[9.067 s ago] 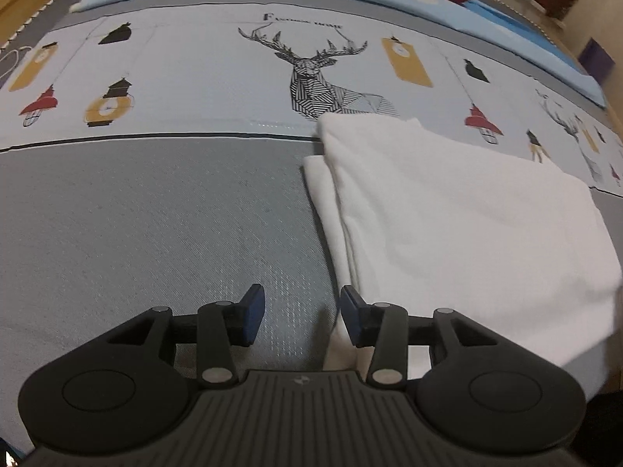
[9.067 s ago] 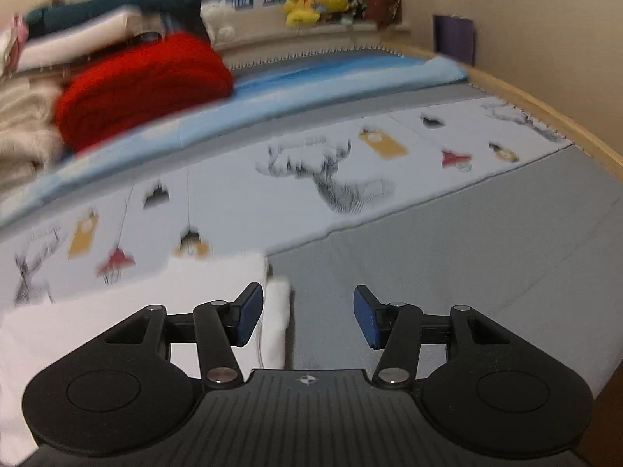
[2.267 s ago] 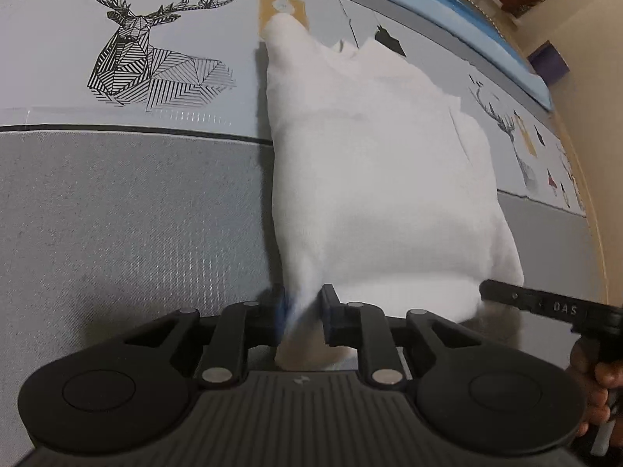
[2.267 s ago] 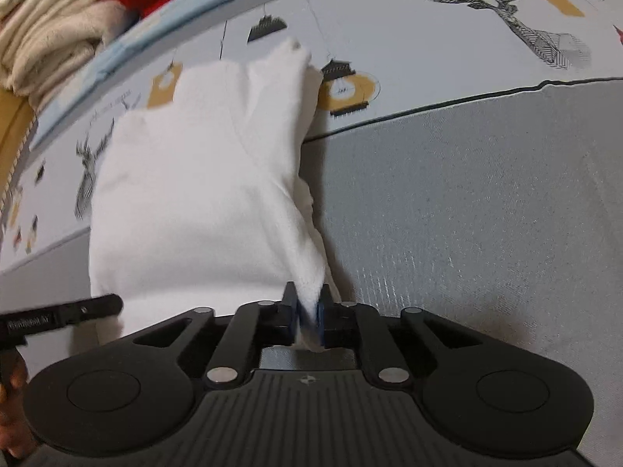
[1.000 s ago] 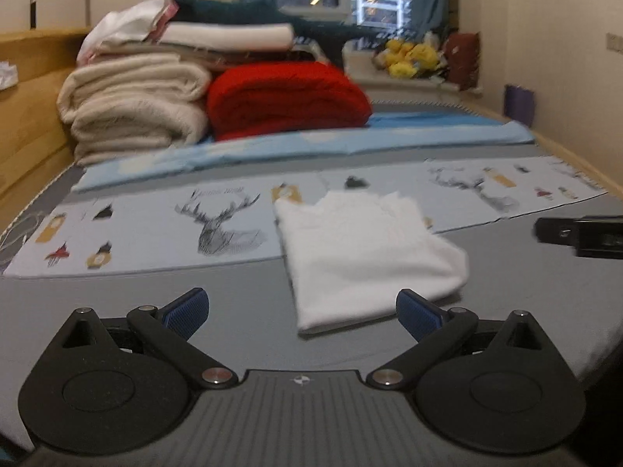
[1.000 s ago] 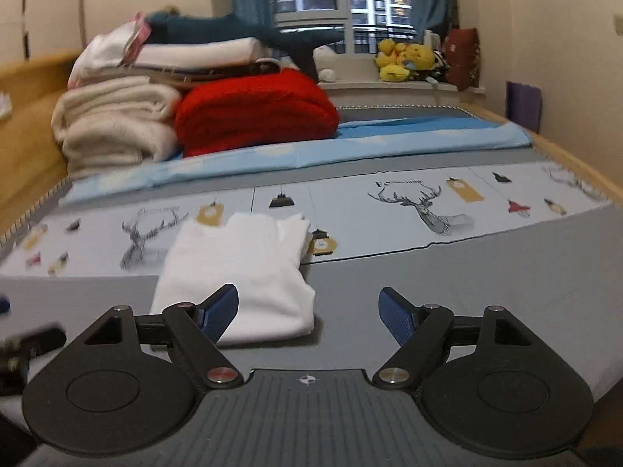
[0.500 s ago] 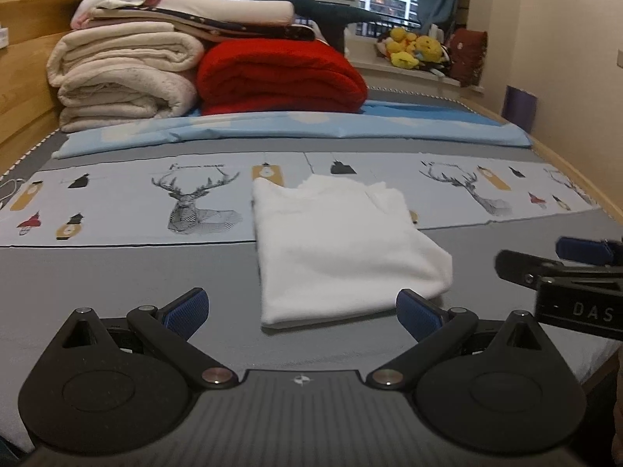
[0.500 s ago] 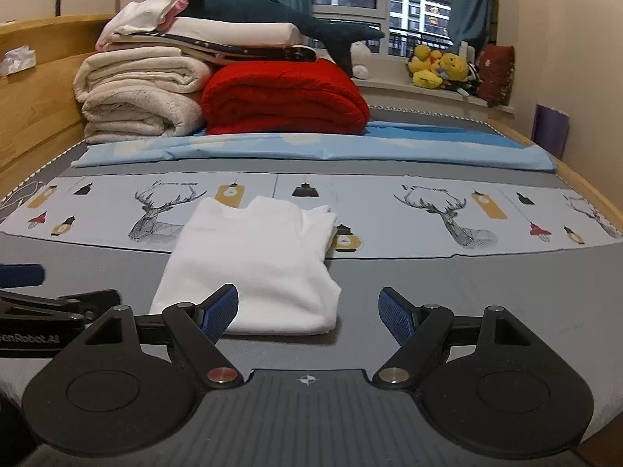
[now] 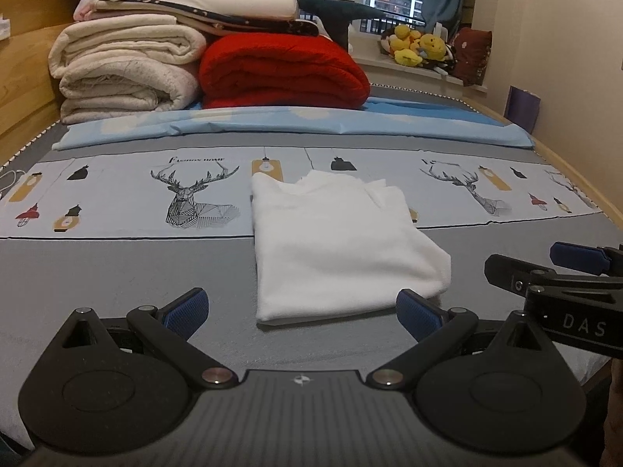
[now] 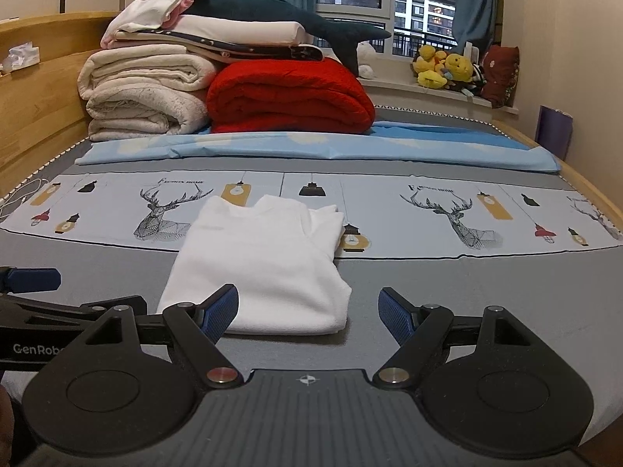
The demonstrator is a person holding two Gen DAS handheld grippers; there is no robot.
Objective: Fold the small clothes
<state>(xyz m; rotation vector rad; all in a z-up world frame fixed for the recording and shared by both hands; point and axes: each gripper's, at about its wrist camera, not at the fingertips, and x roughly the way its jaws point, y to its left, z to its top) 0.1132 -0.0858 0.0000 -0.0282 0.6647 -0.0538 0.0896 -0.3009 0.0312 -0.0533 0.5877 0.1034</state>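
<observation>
A small white garment [image 9: 338, 245] [image 10: 261, 268] lies folded into a compact rectangle on the grey bed sheet, its far end over the printed deer strip. My left gripper [image 9: 301, 309] is open wide and held back from the garment's near edge, with nothing between its blue pads. My right gripper [image 10: 307, 311] is also open and empty, just short of the garment's near right corner. The right gripper's body shows at the right edge of the left wrist view, and the left gripper's body at the left edge of the right wrist view.
A stack of cream blankets [image 9: 124, 70] and a red blanket [image 9: 284, 74] fills the head of the bed, with folded linens and a dark plush shark on top. A blue sheet [image 10: 311, 148] lies before them. Plush toys [image 10: 444, 66] sit on the windowsill. A wooden rail [image 10: 31, 89] runs along the left.
Both grippers held the garment's near edge 2.3 s ago, then let go and pulled back and up. Over the last second they stay open while the view steadies.
</observation>
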